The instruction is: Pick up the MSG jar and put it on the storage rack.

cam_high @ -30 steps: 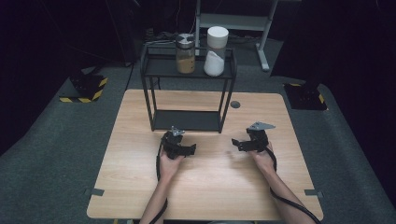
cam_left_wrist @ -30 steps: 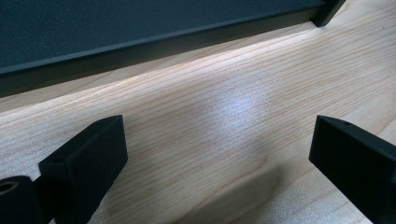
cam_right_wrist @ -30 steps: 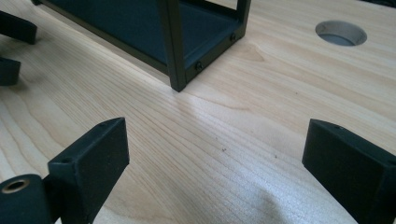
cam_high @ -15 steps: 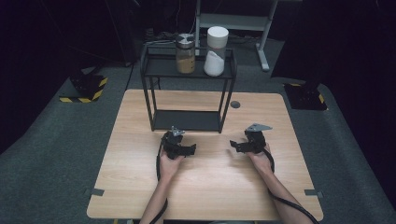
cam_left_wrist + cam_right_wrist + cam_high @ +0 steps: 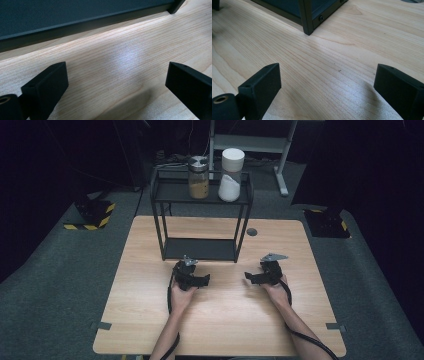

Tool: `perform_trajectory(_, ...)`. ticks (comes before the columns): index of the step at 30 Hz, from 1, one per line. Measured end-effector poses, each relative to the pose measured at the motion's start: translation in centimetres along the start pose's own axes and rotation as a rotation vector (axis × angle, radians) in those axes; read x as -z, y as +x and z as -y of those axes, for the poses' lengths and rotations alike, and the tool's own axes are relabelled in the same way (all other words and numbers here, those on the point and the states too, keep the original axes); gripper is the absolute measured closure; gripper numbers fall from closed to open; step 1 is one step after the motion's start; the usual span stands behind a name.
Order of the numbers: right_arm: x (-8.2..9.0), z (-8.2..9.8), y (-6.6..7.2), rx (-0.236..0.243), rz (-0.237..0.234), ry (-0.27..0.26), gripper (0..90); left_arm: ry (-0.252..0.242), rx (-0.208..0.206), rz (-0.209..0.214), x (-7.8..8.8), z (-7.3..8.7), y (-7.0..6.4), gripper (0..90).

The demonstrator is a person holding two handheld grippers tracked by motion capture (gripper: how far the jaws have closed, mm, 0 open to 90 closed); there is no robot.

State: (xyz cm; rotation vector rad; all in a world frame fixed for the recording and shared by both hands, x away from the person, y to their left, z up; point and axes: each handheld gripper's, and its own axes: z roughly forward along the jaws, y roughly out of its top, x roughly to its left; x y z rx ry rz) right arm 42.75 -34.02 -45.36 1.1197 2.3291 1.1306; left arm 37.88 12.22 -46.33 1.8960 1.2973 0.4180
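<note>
Both grippers, left point(image 5: 191, 278) and right point(image 5: 261, 276), jaws wide and empty, low over table point(image 5: 220, 320), just in front of black rack point(image 5: 200, 249); jars on top shelf, well apart.

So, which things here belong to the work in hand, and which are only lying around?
Likely part of the work:
- left hand-held gripper, open, empty
- right hand-held gripper, open, empty
- black rack, nearest to both
- amber jar and white jar on its top shelf

Just around:
- wooden table
- round hole in the tabletop
- striped floor blocks
</note>
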Motion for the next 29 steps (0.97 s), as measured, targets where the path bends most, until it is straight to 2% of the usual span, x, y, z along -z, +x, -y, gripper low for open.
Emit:
perform_trajectory(5, -0.16, -0.34, -0.01, -0.002, 0.000, 0.019, 7.8, -0.002, 0.004, 0.004, 0.01, 0.04, 0.10, 4.5)
perform_trajectory(13, -0.28, -0.43, -0.41, -0.018, -0.011, 0.024, 8.3, -0.004, 0.006, 0.007, 0.03, 0.07, 0.21, 4.5)
perform_trajectory(29, -0.24, -0.42, -0.46, -0.018, -0.013, 0.023, 8.3, -0.003, 0.008, 0.010, 0.05, 0.07, 0.27, 4.4)
